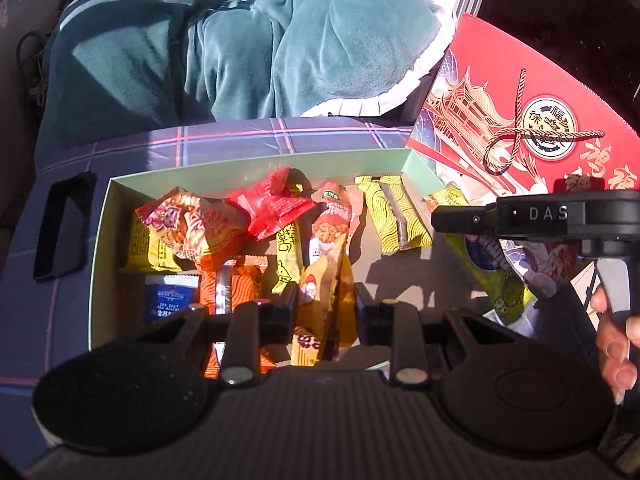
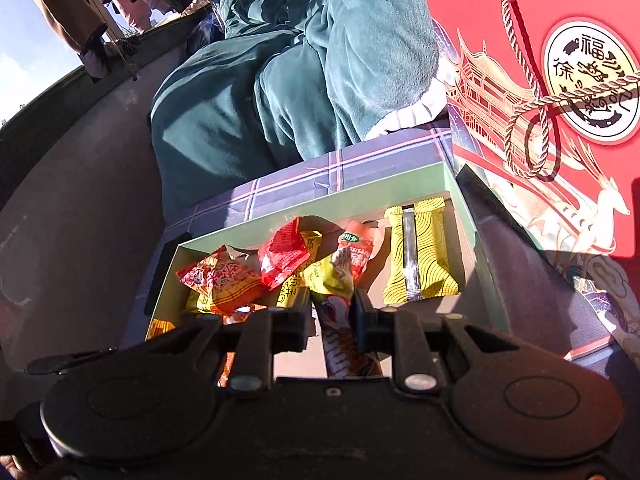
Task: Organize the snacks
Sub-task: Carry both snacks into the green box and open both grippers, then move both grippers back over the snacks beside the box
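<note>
The left gripper [image 1: 326, 300] hangs over an open green box [image 1: 248, 166] that sits on a plaid cloth [image 1: 240, 136]. Its two black fingers [image 1: 286, 312] pinch a yellow and orange snack pack [image 1: 320, 308] that stands up between them. The jaws are closed on this pack.

The right gripper [image 2: 332, 308] is over the same green box [image 2: 320, 196]. Its fingers [image 2: 298, 316] squeeze a long snack stick [image 2: 340, 320] with a yellow top and an orange and white body. The jaws are closed tight on it.

Inside the box, seen from the left wrist, a crinkly orange bag [image 1: 188, 228] lies at 10 o'clock. A red wrapper [image 1: 272, 208] lies at 12 o'clock, next to it. A yellow bar with wavy black lines [image 1: 396, 212] lies at 2 o'clock, apart from the others. A small blue packet [image 1: 172, 296] sits at 8 o'clock, and an orange bar [image 1: 232, 292] is just beside it.

A big red lid [image 1: 540, 120] with gold buildings and a twisted cord [image 1: 516, 128] leans up at 2 o'clock, beside the box. A soft green blanket [image 1: 240, 40] lies behind the box at 12 o'clock. A hand [image 1: 616, 344] holds the right gripper's handle at 4 o'clock.
</note>
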### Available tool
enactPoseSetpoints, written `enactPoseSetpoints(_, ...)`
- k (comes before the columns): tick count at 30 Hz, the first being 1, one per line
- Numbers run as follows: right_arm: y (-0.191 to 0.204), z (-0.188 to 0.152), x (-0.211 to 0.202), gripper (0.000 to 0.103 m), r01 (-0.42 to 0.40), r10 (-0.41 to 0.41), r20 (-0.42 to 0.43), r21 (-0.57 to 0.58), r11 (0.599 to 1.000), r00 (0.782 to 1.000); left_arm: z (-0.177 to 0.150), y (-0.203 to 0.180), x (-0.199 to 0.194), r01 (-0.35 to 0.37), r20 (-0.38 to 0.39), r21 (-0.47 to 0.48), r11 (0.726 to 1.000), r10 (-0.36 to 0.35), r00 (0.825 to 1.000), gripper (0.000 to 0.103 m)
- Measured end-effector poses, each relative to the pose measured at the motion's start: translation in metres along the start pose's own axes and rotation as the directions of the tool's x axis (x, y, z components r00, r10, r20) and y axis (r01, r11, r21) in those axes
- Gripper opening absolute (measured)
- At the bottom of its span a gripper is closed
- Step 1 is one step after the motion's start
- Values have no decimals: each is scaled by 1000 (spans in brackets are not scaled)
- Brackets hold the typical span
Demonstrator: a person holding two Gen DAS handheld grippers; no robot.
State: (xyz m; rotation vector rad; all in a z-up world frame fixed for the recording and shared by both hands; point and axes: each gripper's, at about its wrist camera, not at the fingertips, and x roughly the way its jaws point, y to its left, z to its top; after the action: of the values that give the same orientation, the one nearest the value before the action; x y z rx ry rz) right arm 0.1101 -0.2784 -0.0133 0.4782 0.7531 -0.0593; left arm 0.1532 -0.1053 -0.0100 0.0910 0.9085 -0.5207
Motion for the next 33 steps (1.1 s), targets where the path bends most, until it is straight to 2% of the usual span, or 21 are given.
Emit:
enactPoseSetpoints(6, -14, 4, 41, 21, 15, -13, -44, 59, 998, 999, 6, -3, 47, 15, -62, -3, 1000, -15, 998, 27)
enactPoseSetpoints(10, -16, -1, 64, 22, 20, -14, -72, 78, 997, 997, 5, -2, 63, 21, -84, -5, 1000, -21, 996, 29)
enactPoseSetpoints(12, -16, -3, 70, 27, 20, -14, -73, 83, 996, 997, 4, -2, 67, 8, -86, 0, 1000, -8, 996, 41)
enactPoseSetpoints(13, -17, -3, 71, 41, 20, -14, -69, 83, 996, 998, 4, -2, 67, 1, -82, 2, 1000, -1, 997, 63)
enactPoseSetpoints(14, -17, -3, 70, 61, 20, -15, -64, 83, 996, 998, 3, -2, 65, -15, -67, 3, 1000, 15, 998, 87)
enactPoseSetpoints(16, -16, -4, 66, 81, 32, -28, -42, 82, 996, 999, 1, -2, 59, -54, -24, -2, 999, 54, 998, 103)
enactPoseSetpoints(20, -14, -6, 50, 92, 57, -56, -15, 50, 997, 998, 0, 3, 56, -61, -45, -38, 997, 59, 997, 103)
enactPoseSetpoints(25, -10, -13, 32, 96, 71, -71, -8, 9, 997, 997, -8, 6, 42, -70, -46, -57, 996, 67, 997, 103)
enactPoseSetpoints(28, -7, -20, 19, 103, 75, -75, -6, 2, 997, 997, -14, 3, 31, -71, -50, -55, 996, 68, 996, 103)
enactPoseSetpoints(33, -5, -35, -3, 103, 74, -74, -6, -5, 997, 997, -31, -1, 11, -80, -54, -51, 996, 77, 996, 103)
